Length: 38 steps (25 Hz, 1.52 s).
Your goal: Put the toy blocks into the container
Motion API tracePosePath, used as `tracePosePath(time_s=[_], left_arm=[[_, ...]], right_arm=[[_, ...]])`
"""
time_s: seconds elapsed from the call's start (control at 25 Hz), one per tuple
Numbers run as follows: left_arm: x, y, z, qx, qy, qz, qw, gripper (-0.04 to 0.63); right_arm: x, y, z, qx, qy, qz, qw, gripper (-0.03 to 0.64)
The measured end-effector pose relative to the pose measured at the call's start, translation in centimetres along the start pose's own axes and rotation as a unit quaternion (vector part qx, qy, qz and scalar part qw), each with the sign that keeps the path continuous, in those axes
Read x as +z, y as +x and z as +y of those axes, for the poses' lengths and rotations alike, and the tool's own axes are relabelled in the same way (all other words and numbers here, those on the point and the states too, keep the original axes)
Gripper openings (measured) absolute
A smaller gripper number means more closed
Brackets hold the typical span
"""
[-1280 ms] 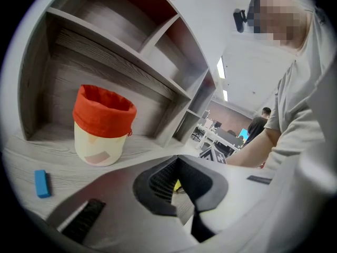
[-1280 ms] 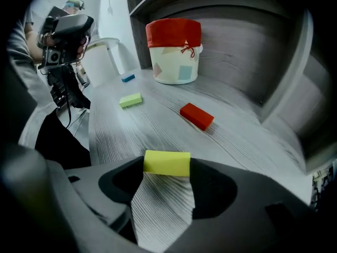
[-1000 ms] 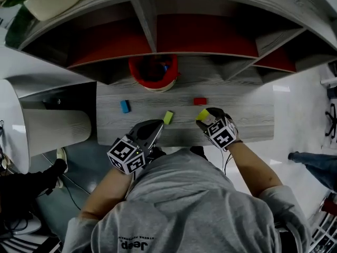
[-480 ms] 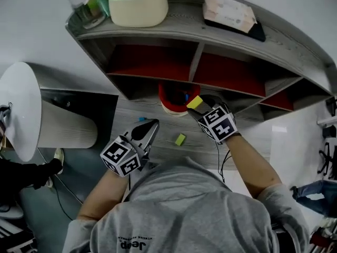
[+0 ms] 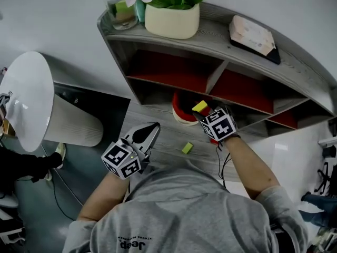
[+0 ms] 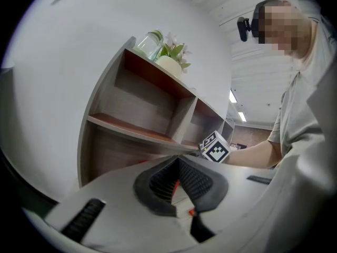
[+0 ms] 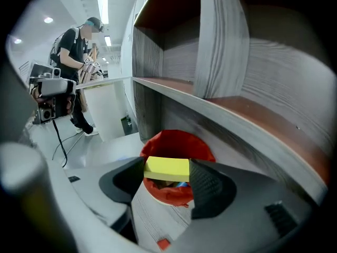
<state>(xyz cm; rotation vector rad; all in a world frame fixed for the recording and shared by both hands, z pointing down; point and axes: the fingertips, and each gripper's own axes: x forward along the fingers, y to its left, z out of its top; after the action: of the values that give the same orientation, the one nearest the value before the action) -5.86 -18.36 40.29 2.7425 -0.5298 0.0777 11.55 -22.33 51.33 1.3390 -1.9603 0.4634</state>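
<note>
Step in hand: by the look of it, dropping the yellow block [image 7: 167,168] into the red container [image 7: 181,144].
Yellow block: held crosswise between the jaws of the right gripper [image 7: 167,175], at the container's near edge and above its rim; in the head view it hangs over the mouth.
Right gripper jaws: spread wide but clamped on the block, one pad on each end face.
Container: upright on the grey tabletop [image 5: 152,115], tucked just under the lowest board of the shelf [image 5: 210,41]; something blue already lies inside it.
Doing it well: the block should sit fully over the container's mouth before the jaws part, so a little more reach toward the container's far wall looks wise.
Release: the jaws should spread smoothly and low to the container's rim, so the block falls flat and does not catch the lip.
Risk: the shelf board leaves little room above the container; lifting the gripper there could knock it.
Left gripper [image 6: 178,162]: jaws closed tip to tip, nothing held, waiting well to the left of the container.
What remains: a green block [image 5: 187,148] lies on the tabletop in front of the container, toward the person.
</note>
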Motion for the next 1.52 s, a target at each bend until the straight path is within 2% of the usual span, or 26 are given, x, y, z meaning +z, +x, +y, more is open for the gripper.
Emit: tracePosePath(time_s=[0.12,0.2,0.4,0.6,0.72,0.84,1.08,1.28,1.52], left_arm=[[-0.2,-0.4,0.2,0.006,-0.003,-0.002,1.0000,0.030],[-0.3,-0.5,0.3,0.007,-0.003,-0.001,1.0000,0.031],[-0.6,-0.5,-0.3,0.000,-0.004,0.001,1.0000,0.029],[-0.9,0.2,-1.1,-0.016,-0.007,0.006,0.9998,0.029],[-1.5,0.8,-1.8,-0.027,-0.007,0.015,0.9995,0.030],[-3.1,1.9,-2.6,-0.038,-0.015,0.033,0.9986,0.030],[-8.1,5.1,-5.3,-0.073,-0.029,0.085,0.9933,0.031],[-11.8,6.9,-8.3,-0.104,-0.034,0.126,0.9859,0.031],[-14.2,7.5,-9.3,-0.103,-0.046,0.149,0.9824,0.031]], right_arm=[[0.3,0.3,-0.3,-0.010,0.008,-0.010,1.000,0.296],[0.3,0.4,-0.2,-0.009,0.013,-0.014,1.000,0.342],[-0.2,-0.6,0.3,-0.006,0.010,-0.016,1.000,0.345],[-2.5,-2.8,-0.4,-0.011,0.019,-0.019,1.000,0.345],[-6.1,-3.9,-1.8,-0.015,0.027,-0.008,0.999,0.345],[-11.8,-3.8,-2.5,-0.002,0.030,0.025,0.999,0.326],[-23.4,-0.4,-1.1,0.048,-0.020,0.112,0.992,0.287],[-27.9,2.4,-0.6,0.062,-0.017,0.139,0.988,0.265],[-30.7,4.8,-0.3,0.083,-0.030,0.155,0.984,0.264]])
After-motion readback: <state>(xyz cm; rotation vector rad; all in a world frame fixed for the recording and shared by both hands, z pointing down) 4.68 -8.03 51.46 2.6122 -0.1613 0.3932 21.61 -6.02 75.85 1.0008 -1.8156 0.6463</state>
